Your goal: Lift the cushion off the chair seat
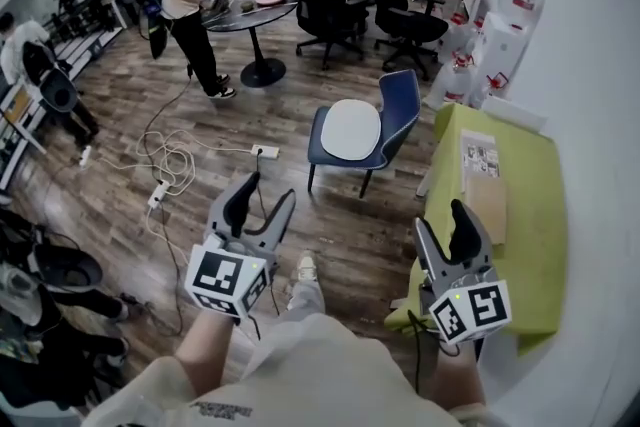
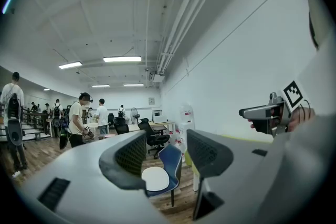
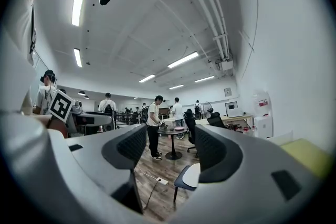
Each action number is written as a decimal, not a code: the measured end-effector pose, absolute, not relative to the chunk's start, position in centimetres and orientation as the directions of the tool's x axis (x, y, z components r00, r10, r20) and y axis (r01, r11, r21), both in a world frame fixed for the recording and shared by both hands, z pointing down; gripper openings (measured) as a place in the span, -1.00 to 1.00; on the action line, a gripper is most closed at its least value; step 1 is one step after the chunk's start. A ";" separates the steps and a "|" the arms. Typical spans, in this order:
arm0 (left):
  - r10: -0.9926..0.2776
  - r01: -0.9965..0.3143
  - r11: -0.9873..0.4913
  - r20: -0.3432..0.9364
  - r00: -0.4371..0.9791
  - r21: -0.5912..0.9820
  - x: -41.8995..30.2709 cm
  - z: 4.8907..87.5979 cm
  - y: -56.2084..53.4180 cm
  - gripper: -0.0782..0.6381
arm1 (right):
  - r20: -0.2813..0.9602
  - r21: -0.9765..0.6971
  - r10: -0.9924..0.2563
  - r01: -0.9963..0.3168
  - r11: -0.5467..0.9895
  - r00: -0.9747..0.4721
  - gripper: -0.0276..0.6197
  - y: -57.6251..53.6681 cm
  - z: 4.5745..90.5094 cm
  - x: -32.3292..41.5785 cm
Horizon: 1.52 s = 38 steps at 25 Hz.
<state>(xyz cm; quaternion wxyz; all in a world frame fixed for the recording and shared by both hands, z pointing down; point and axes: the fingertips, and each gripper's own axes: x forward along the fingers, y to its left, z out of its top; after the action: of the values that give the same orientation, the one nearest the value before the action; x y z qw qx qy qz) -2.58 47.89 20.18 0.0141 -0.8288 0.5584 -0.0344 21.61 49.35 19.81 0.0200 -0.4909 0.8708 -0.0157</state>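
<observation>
A flat white cushion (image 1: 350, 130) lies on the seat of a blue chair (image 1: 400, 100), which stands on the wood floor some way ahead of me. Both grippers are held level near my body, well short of the chair. My left gripper (image 1: 264, 197) is open with nothing between its jaws. In the left gripper view, the cushion (image 2: 156, 179) and chair (image 2: 171, 160) show far off through the gap of that gripper (image 2: 165, 153). My right gripper (image 1: 441, 227) is also open and empty. The right gripper view shows the cushion (image 3: 193, 175) partly hidden behind one jaw of this gripper (image 3: 170, 148).
A low table under a yellow-green cover (image 1: 520, 215) stands at my right, close to the right gripper. A power strip (image 1: 265, 152) and loose cables (image 1: 170, 165) lie on the floor left of the chair. Further back are a round table (image 1: 250, 15), a standing person (image 1: 185, 0) and black office chairs (image 1: 325, 0).
</observation>
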 end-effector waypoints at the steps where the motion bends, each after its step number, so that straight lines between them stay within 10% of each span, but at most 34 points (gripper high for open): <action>1: -0.928 -0.927 -0.372 0.037 0.370 -0.056 -2.9 20.3 47.3 -0.13 | -0.010 -0.043 -0.854 -0.853 0.520 -0.520 -0.03 48.7 20.0 21.3; 38: -0.843 -0.877 -0.480 0.267 0.467 0.016 -15.9 31.3 3.0 -0.07 | 0.292 -0.178 -0.864 -0.911 0.373 -0.411 -0.03 6.0 32.5 7.6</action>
<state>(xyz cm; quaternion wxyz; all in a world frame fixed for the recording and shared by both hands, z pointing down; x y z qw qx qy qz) -15.90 3.04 31.34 -0.0755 -0.8530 0.5042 -0.1118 7.56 5.99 32.49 -0.0749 -0.5377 0.8251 -0.1566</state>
